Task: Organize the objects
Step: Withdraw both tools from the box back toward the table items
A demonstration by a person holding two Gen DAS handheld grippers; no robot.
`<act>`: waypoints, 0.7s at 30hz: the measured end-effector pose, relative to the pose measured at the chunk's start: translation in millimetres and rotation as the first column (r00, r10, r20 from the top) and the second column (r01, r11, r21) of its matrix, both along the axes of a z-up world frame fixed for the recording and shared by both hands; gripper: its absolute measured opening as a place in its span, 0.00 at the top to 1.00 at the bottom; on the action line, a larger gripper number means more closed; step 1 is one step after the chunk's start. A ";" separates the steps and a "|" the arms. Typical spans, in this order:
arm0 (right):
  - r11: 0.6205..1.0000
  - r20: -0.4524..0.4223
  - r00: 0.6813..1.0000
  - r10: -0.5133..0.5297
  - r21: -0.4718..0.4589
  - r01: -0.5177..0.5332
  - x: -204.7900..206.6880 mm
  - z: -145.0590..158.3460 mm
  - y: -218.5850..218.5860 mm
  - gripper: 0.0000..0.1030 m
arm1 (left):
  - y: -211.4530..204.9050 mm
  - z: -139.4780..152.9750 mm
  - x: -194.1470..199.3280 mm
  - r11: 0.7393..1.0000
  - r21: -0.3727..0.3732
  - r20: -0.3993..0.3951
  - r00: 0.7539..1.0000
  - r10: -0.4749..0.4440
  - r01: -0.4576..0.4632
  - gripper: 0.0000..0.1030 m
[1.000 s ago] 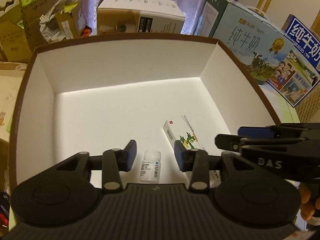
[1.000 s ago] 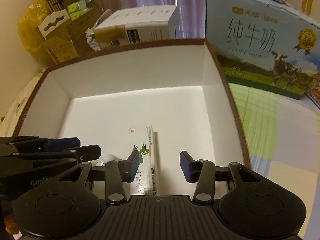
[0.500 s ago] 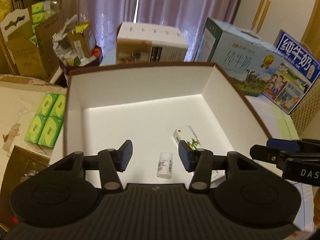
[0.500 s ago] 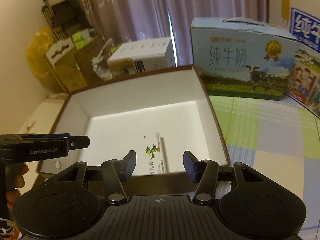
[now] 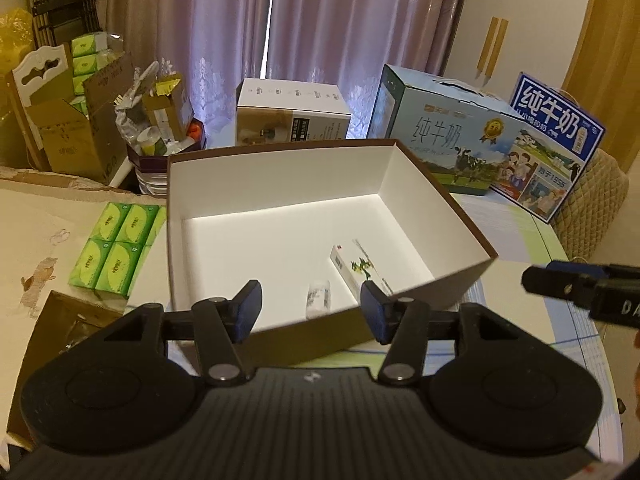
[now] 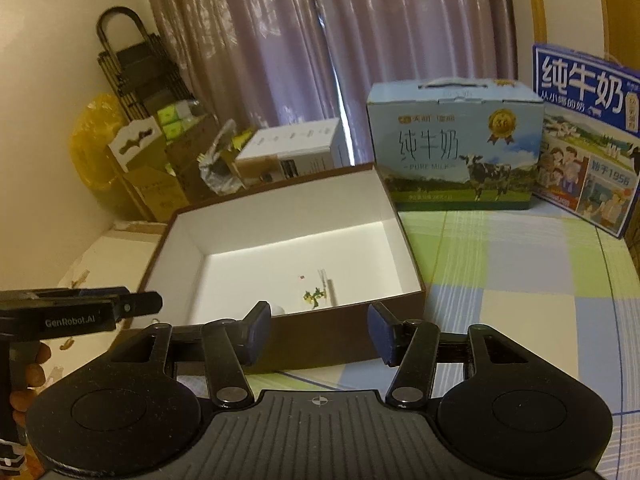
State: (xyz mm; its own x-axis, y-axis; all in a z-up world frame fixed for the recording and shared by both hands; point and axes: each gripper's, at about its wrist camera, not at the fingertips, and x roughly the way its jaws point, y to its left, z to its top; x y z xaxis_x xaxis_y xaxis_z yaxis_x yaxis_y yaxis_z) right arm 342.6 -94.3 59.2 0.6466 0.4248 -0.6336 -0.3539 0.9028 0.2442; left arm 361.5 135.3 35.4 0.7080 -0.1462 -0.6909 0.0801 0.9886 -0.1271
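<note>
Looking down my left gripper (image 5: 311,307), the jaws are spread wide with nothing in them, hanging just outside the near wall of the box (image 5: 276,172), and the bottle (image 5: 318,300) and medicine carton (image 5: 358,270) are lying side by side on the box floor, so I reckon the next grab should be something loose like the green packs (image 5: 116,248) left of the box, approached low and square so I don't clip the wall. From my right gripper (image 6: 319,330) it's the same deal: jaws apart, empty, parked in front of the box, carton (image 6: 316,294) visible inside, so I'd keep this one clear of the left gripper (image 6: 80,314) off to its side.
</note>
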 end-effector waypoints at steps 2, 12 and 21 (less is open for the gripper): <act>1.000 0.004 1.000 -0.002 0.011 0.002 -8.2 3.8 -4.8 0.50 | -1.1 1.8 -11.7 1.000 0.001 -0.004 1.000 0.005 -0.005 0.51; 1.000 0.009 1.000 -0.001 -0.004 0.002 -45.1 6.8 -21.9 0.50 | -14.3 2.6 -55.4 1.000 0.001 -0.024 1.000 -0.006 0.006 0.50; 0.999 -0.082 0.996 -0.038 -0.029 0.035 -72.0 -15.7 -36.8 0.50 | -17.1 -13.3 -81.3 1.000 0.013 -0.082 0.996 -0.021 0.022 0.49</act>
State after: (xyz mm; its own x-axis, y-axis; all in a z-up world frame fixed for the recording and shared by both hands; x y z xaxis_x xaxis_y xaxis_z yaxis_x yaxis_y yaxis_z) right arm 270.6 -131.1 43.6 0.6064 0.3835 -0.6966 -0.3002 0.9216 0.2461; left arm 280.1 118.2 22.1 0.6459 -0.1505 -0.7484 0.0909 0.9886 -0.1203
